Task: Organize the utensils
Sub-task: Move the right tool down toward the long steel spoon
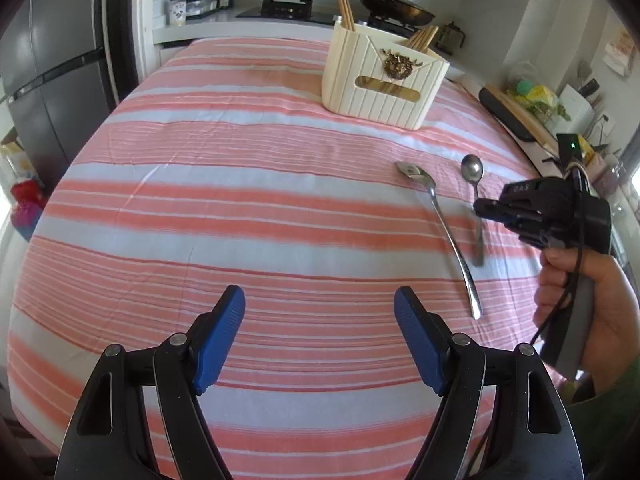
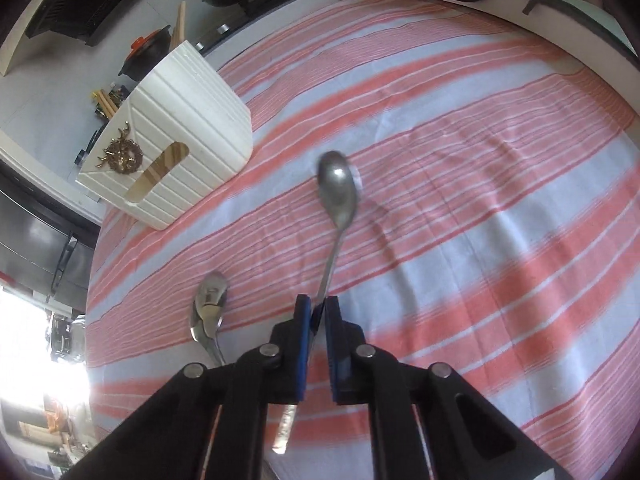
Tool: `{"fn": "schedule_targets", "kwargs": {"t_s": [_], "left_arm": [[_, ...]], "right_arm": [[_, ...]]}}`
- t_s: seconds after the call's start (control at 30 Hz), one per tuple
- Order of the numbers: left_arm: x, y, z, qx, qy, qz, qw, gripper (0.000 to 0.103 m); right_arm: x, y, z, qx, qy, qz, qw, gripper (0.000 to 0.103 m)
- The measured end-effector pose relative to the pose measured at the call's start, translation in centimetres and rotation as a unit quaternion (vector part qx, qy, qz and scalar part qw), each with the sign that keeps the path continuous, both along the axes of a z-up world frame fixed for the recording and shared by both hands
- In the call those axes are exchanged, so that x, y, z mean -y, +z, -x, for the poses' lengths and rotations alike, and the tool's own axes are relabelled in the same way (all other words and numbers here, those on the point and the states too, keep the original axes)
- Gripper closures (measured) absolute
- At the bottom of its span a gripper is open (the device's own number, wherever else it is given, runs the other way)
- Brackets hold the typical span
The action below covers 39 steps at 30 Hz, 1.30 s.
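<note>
Left gripper [image 1: 320, 312] nearest, jaws spread wide, nothing in them, hovering over striped cloth [image 1: 224, 184]. Right gripper [image 2: 318, 312] clenched on small spoon [image 2: 337, 192] at mid-handle; bowl points ahead, looks lifted off cloth, though blurred. Second spoon [image 1: 440, 224] lies flat just beside, untouched. Further off, white holder [image 1: 384, 80] upright on counter, chopsticks [image 1: 346, 12] already standing in it. Judgement: early-to-mid task; chopsticks sorted, one spoon in transit, one left to fetch.
</note>
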State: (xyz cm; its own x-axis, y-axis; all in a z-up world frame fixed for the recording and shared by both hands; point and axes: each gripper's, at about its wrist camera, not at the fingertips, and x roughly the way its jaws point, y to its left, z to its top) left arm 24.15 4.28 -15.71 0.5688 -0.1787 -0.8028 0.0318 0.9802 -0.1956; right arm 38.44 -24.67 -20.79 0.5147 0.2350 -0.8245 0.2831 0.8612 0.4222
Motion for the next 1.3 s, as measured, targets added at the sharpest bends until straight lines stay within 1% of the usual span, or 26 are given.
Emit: {"fn": "schedule_targets", "kwargs": {"t_s": [0.07,0.13,0.2,0.23,0.3,0.37,0.4,0.43,0.5,0.53,0.57,0.6,0.63,0.67,0.7,0.73,0.77,0.8,0.9,1.0,1.07,1.2,1.23,1.3], "left_arm": [[0.2,0.1,-0.3,-0.001,-0.003,0.007,1.0000,0.025],[1.0,0.1,-1.0,-0.004,-0.011,0.016,0.9998,0.025],[2.5,0.1,-1.8,-0.010,-0.027,0.023,0.9993,0.025],[3.6,0.3,-2.3,-0.009,-0.037,0.024,0.9990,0.025],[6.0,0.6,-3.1,0.000,-0.057,0.018,0.9982,0.025],[8.6,0.4,-4.0,0.003,-0.072,0.003,0.9974,0.025],[9.9,0.2,-4.4,0.004,-0.078,-0.007,0.9970,0.025],[11.1,-0.2,-4.8,0.004,-0.081,-0.017,0.9966,0.025],[13.3,-1.2,-5.5,0.004,-0.086,-0.043,0.9954,0.025],[14.4,-1.8,-5.8,0.006,-0.088,-0.067,0.9938,0.025],[15.4,-2.5,-6.1,0.007,-0.088,-0.100,0.9911,0.025],[16.2,-3.2,-6.3,0.006,-0.086,-0.131,0.9877,0.028],[16.8,-3.9,-6.5,0.004,-0.086,-0.150,0.9850,0.034],[16.8,-4.4,-6.4,0.004,-0.088,-0.152,0.9845,0.047],[16.6,-4.2,-6.1,0.018,-0.084,-0.146,0.9855,0.062],[16.4,-4.2,-6.0,0.021,-0.084,-0.154,0.9842,0.070],[16.3,-4.1,-5.8,0.025,-0.087,-0.161,0.9827,0.093],[15.9,-4.1,-5.8,0.026,-0.087,-0.163,0.9826,0.094],[13.4,-3.7,-5.9,0.011,-0.082,-0.097,0.9918,0.098],[10.2,-3.6,-6.2,-0.018,-0.069,-0.018,0.9973,0.098],[8.0,-3.8,-6.2,-0.035,-0.051,0.018,0.9979,0.098],[4.7,-4.1,-6.6,-0.057,-0.033,0.075,0.9950,0.096],[4.0,-4.1,-6.5,-0.058,-0.026,0.084,0.9944,0.096],[2.5,-3.9,-6.4,-0.055,-0.011,0.090,0.9943,0.095]], "right_arm": [[1.9,-0.3,1.1,-0.004,0.012,-0.011,1.000,0.099],[3.7,-0.1,2.5,-0.006,0.021,-0.011,1.000,0.099],[5.2,0.2,4.0,-0.008,0.023,-0.003,1.000,0.099],[5.7,0.4,4.8,-0.007,0.033,0.001,0.999,0.097],[5.6,0.7,6.0,-0.002,0.055,0.035,0.998,0.096],[5.5,1.1,7.5,0.014,0.069,0.071,0.995,0.082],[5.5,1.4,8.5,0.028,0.075,0.083,0.993,0.064],[5.6,1.7,9.6,0.044,0.077,0.099,0.991,0.052],[5.4,2.0,11.3,0.064,0.076,0.162,0.982,0.051],[5.3,1.9,12.0,0.068,0.076,0.195,0.976,0.051],[5.3,1.7,12.5,0.070,0.077,0.215,0.971,0.051],[5.4,1.3,12.8,0.069,0.079,0.225,0.969,0.051],[5.6,0.8,13.1,0.066,0.079,0.228,0.968,0.051],[5.6,0.8,13.6,0.081,0.078,0.233,0.966,0.051],[5.7,0.7,14.0,0.085,0.077,0.240,0.964,0.051],[5.6,0.6,14.1,0.090,0.076,0.243,0.963,0.051],[5.8,0.6,14.2,0.094,0.074,0.241,0.963,0.051],[5.9,0.6,14.3,0.099,0.071,0.239,0.964,0.051],[5.7,0.5,14.0,0.103,0.068,0.242,0.962,0.051],[5.7,0.4,14.2,0.107,0.067,0.242,0.962,0.051],[5.7,0.4,14.3,0.108,0.066,0.239,0.963,0.051],[5.8,0.4,14.3,0.110,0.066,0.239,0.963,0.051],[5.8,0.4,14.3,0.110,0.066,0.241,0.962,0.051],[5.8,0.4,14.3,0.110,0.066,0.242,0.962,0.051]]}}
